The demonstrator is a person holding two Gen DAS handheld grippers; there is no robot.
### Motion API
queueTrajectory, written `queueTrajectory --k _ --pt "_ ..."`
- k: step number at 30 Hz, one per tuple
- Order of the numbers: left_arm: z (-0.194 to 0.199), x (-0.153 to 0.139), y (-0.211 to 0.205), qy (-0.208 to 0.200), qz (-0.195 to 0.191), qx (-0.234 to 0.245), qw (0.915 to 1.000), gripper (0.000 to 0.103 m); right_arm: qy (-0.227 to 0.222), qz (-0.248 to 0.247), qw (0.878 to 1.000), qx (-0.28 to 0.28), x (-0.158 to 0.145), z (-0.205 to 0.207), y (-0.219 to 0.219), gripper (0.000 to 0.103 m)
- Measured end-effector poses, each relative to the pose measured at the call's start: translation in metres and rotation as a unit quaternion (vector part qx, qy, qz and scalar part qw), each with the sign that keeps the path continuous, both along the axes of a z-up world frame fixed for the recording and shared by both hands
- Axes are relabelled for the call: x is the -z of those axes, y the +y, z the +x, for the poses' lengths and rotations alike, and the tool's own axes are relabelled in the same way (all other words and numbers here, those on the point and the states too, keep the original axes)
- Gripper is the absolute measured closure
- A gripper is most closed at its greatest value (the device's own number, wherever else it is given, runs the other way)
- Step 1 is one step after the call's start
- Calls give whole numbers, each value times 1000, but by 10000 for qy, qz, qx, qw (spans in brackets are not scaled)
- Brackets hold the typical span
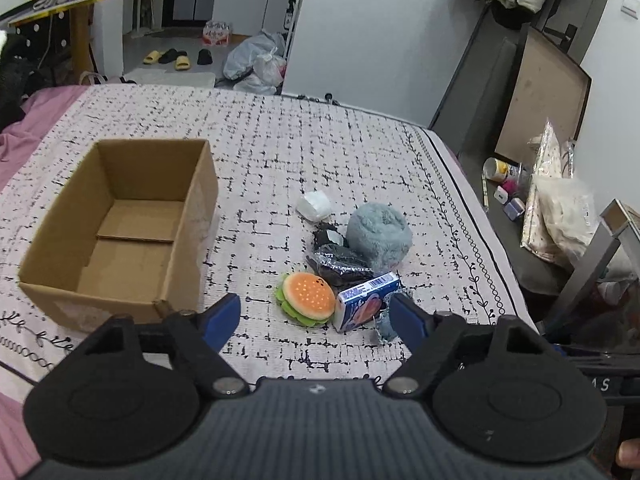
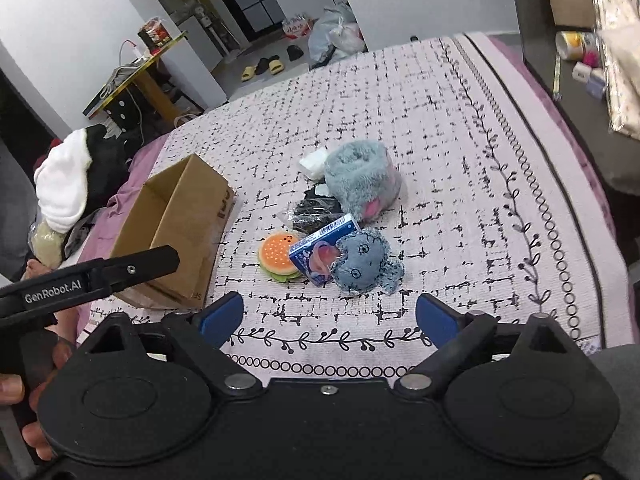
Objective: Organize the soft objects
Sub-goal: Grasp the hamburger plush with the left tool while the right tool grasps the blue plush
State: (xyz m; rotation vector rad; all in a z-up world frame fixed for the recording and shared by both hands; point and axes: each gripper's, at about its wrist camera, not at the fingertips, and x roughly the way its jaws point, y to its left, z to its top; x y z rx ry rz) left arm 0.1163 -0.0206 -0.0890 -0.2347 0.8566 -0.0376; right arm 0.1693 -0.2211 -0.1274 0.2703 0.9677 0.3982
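The left gripper [image 1: 314,314] is hanging low in the frame over a patterned bed [image 1: 320,152], its blue pads apart and pressing on nothing. Between them, a burger plush [image 1: 308,298] is lying against a blue carton [image 1: 366,300]. Above these, a black wrapped bundle [image 1: 340,266] and a fluffy grey-blue plush [image 1: 378,234] are sitting together. An open cardboard box [image 1: 120,232] is standing at centre left.

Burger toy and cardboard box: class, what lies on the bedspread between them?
Nothing: between the burger toy and the cardboard box only bare patterned bedspread shows, clearest in the left wrist view; the right wrist view agrees.
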Motion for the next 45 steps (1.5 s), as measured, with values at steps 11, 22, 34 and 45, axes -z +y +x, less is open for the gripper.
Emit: queueTrajectory --k 11,22,34,45 --pt "46 28 -7 181 259 335 9989 43 318 212 9992 77 31 38 7 27" --pt "79 69 -1 628 84 258 9977 51 689 256 9972 147 68 71 16 31" --pt "106 117 1 1239 -28 156 9922 43 890 -11 9958 213 101 92 33 32" --pt "103 121 -7 1060 -64 199 9941 45 761 -379 9959 307 106 95 32 80"
